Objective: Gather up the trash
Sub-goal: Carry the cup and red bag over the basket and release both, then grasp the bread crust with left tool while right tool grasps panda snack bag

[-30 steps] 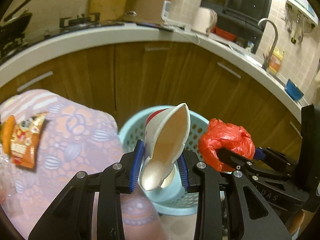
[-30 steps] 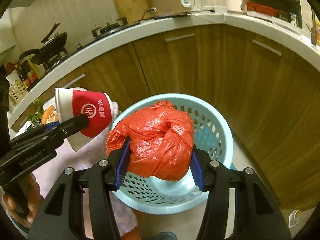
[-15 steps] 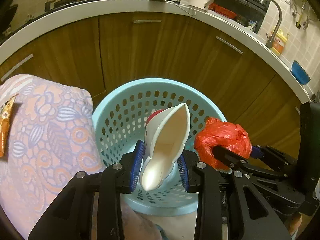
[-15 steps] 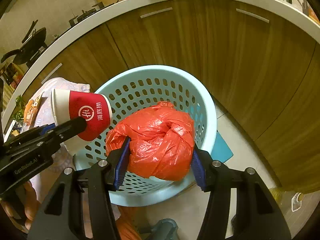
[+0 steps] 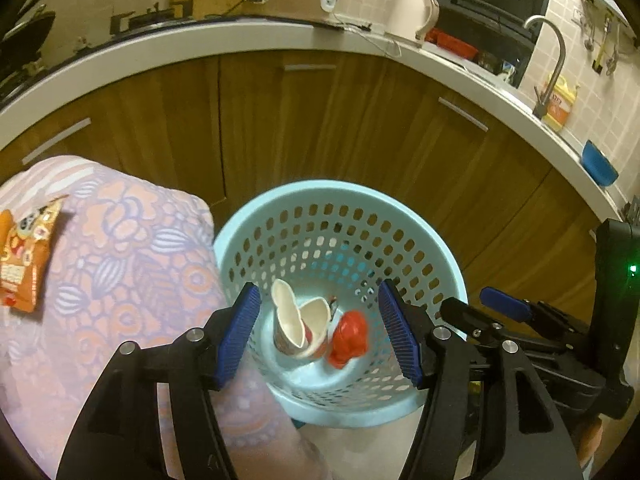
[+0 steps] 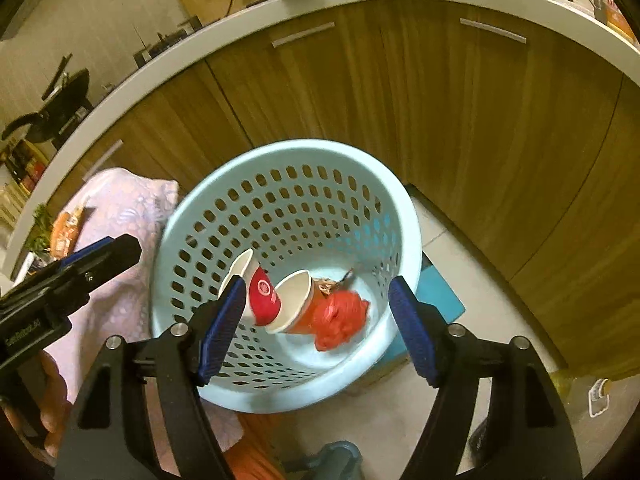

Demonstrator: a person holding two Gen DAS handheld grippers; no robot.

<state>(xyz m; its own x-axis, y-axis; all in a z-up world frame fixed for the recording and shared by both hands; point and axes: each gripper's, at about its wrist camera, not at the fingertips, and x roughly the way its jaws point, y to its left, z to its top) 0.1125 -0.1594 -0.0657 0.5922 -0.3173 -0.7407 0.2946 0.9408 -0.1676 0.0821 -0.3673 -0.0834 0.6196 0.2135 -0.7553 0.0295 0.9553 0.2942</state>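
A light blue perforated basket (image 5: 400,216) (image 6: 208,200) stands on the floor by the wooden cabinets. At its bottom lie a squashed red-and-white paper cup (image 5: 298,326) (image 6: 262,296), a second cup (image 6: 294,302) and a crumpled red plastic bag (image 5: 350,338) (image 6: 338,318). My left gripper (image 5: 320,334) hovers above the basket, its jaws opening with nothing between them. My right gripper (image 6: 316,328) also hangs over the basket, jaws opening and empty. In the left wrist view the right gripper (image 5: 492,312) shows at the right; in the right wrist view the left gripper (image 6: 96,260) shows at the left.
A table under a pink flowered cloth (image 5: 120,264) (image 6: 120,204) touches the basket's left side, with an orange snack packet (image 5: 24,260) on it. Wooden cabinet doors (image 5: 320,120) and a white counter (image 5: 200,40) curve behind. A blue mat (image 6: 440,296) lies on the tiled floor.
Both grippers have opened. The paper cup has dropped from the left one and the red bag from the right one; both now lie at the bottom of the basket.
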